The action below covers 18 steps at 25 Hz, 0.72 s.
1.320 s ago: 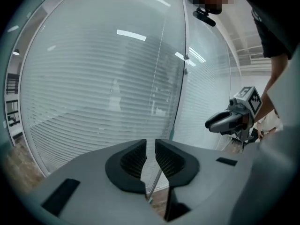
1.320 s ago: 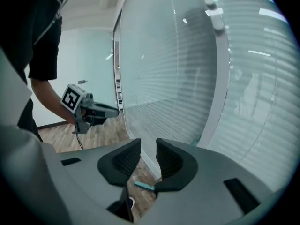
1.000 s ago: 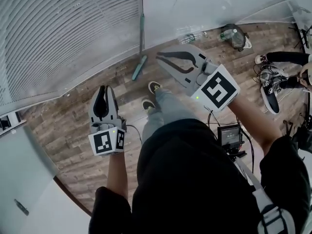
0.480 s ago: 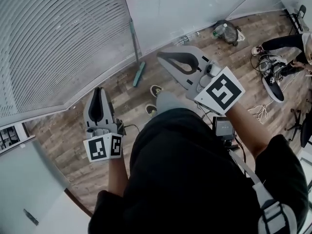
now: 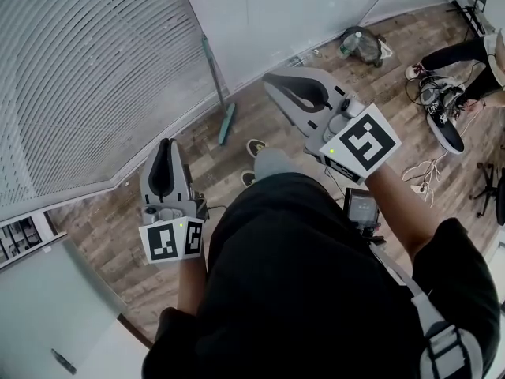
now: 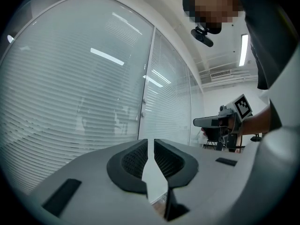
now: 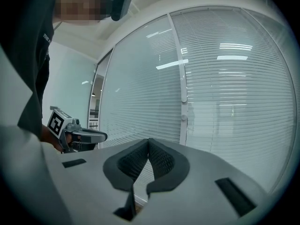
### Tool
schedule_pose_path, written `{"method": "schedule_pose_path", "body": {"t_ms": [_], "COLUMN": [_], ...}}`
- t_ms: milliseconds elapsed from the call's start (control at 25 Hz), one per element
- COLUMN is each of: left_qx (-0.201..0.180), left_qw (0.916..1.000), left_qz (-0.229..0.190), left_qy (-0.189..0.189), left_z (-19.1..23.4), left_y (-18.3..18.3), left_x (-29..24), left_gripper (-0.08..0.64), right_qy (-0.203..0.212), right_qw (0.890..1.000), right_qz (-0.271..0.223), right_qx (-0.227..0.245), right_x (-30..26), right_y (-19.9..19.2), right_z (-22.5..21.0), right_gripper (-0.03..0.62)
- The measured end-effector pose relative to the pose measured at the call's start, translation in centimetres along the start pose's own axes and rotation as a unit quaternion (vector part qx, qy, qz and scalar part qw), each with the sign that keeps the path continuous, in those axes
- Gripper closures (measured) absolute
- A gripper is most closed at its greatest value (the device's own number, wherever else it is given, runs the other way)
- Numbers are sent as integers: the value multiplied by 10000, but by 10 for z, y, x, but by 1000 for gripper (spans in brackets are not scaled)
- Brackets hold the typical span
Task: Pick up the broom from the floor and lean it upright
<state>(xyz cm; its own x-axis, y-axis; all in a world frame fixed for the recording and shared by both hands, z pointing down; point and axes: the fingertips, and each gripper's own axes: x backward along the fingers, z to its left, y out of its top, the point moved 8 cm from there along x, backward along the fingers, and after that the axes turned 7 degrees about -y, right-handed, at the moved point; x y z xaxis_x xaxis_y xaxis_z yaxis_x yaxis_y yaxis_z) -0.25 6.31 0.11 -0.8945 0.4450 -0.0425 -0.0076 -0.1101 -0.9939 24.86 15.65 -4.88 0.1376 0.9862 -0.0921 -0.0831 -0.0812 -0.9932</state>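
- Brown wood-plank floor runs up to a glass wall with white slatted blinds.
- Teal-handled broom leans upright against that wall's white frame, with its head on the floor.
- Grey left gripper hangs left of the broom. Its jaws have just been closing; a thin slit remains, with nothing in it.
- Grey right gripper hangs right of the broom, its jaws clenched tip to tip and empty.
- The person's dark shoes stand near the broom's head.
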Motion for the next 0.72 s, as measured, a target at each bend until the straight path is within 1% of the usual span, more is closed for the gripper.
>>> {"method": "schedule_pose_path", "body": {"t_ms": [280,480,720], "left_qx": [21,61,141], "left_qw": [10000,10000,9999], "left_qz": [12,30,35], "left_qy": [-37,-19,-47], "left_z": [11,18,22], "left_y": [0,-4,-7], "left_x": [3,8,12], "left_gripper": [500,500,500], "right_qy": [57,81,-112], "right_qw": [9999,9999,9999], "right_qz": [122,-24,27], "right_qx": [103,78,4], "right_x": [-5,-9,-14], "right_y": [-2,-2,-3], "right_z": [9,17,22], "right_gripper": [575,575,575]}}
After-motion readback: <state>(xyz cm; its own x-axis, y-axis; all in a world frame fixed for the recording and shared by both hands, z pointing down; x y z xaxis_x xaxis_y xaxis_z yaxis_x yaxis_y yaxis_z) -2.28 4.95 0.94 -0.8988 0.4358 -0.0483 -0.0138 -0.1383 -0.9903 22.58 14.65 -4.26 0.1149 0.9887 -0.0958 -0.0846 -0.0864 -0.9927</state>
